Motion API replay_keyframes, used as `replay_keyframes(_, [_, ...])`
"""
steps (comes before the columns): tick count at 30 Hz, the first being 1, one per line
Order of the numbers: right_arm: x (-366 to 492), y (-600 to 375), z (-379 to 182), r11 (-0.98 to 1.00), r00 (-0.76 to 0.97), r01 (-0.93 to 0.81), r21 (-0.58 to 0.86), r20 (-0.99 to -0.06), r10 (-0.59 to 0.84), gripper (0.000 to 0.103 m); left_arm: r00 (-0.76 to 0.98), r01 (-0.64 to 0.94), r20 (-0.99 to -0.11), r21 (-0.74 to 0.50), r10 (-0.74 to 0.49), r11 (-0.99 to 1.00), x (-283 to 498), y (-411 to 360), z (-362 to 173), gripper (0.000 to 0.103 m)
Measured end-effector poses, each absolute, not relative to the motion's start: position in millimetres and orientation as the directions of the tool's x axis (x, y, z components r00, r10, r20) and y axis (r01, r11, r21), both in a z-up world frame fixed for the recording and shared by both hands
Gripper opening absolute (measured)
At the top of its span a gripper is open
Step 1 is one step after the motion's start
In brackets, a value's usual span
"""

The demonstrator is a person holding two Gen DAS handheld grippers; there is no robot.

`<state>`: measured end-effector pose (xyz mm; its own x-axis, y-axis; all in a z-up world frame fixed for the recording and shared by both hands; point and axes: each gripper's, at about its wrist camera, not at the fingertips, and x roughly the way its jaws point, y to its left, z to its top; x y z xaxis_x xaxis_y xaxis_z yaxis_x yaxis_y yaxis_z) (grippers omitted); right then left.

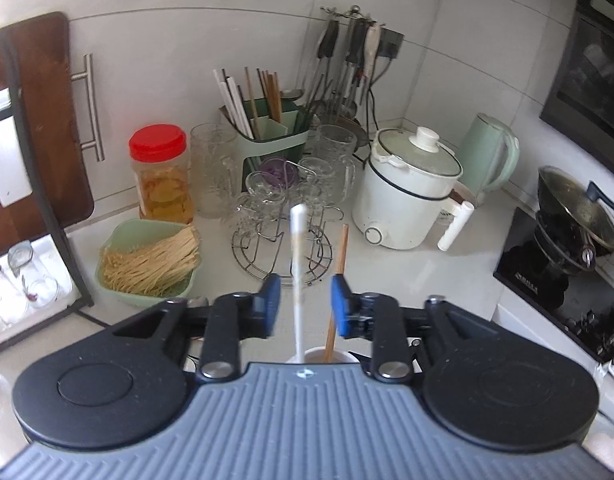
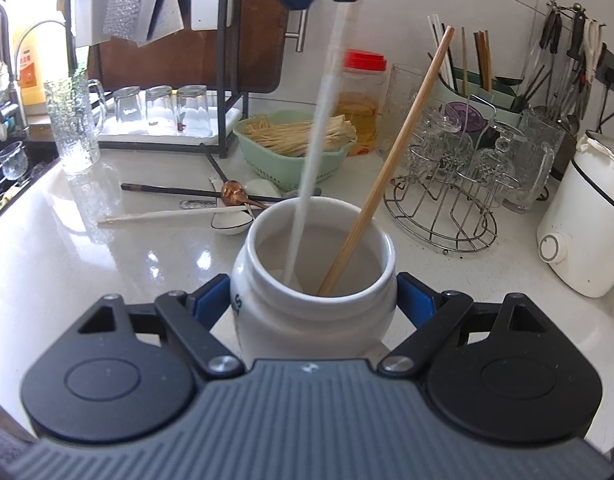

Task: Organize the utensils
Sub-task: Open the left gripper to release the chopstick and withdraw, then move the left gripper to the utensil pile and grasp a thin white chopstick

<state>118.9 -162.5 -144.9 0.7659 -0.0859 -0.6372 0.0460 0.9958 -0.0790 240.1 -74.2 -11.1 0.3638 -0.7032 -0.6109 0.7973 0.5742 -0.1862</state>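
Note:
My right gripper (image 2: 313, 300) is shut on a white ceramic jar (image 2: 267, 224) standing on the counter, one blue pad on each side of it. A wooden chopstick (image 2: 387, 168) leans inside the jar. A white chopstick (image 2: 319, 120), blurred, stands in the jar's mouth. In the left wrist view my left gripper (image 1: 305, 306) hovers above the jar, open, with the white chopstick (image 1: 298, 280) between its fingers, touching neither pad, and the wooden chopstick (image 1: 339, 276) beside the right finger. Black chopsticks (image 2: 171, 190), a copper spoon (image 2: 233, 192), another white chopstick (image 2: 167, 214) and a white spoon (image 2: 227, 226) lie behind the jar.
A green basket of noodles (image 2: 267, 156) and a wire rack of glasses (image 2: 447, 200) stand behind the jar. A white cooker (image 2: 583, 240) sits on the right. A green caddy with chopsticks (image 1: 267, 128), a red-lidded jar (image 1: 159, 172), a kettle (image 1: 491, 152) and a hob with a wok (image 1: 567, 220) crowd the corner.

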Motion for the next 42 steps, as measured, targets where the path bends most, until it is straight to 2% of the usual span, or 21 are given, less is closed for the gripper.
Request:
replay_keyframes(3, [117, -168, -145, 0.996, 0.764, 0.038, -0.079, -0.64, -0.08, 0.09, 0.381, 0.779, -0.617, -0.187, -0.689, 0.598, 237, -75, -12, 0.043])
replay_keyframes(17, [105, -190, -147, 0.997, 0.782, -0.043, -0.069, -0.623, -0.01, 0.09, 0.466, 0.661, -0.667, -0.176, -0.582, 0.73, 209, -77, -26, 0.043])
replay_keyframes(27, [103, -192, -149, 0.995, 0.796, -0.065, -0.07, -0.605, 0.009, 0.091, 0.499, 0.549, -0.735, -0.142, -0.459, 0.824, 195, -60, -48, 0.043])
replay_keyframes(42, [99, -194, -151, 0.993, 0.806, -0.088, -0.081, -0.592, 0.023, 0.091, 0.508, 0.397, -0.782, -0.161, -0.362, 0.903, 164, -32, -91, 0.043])
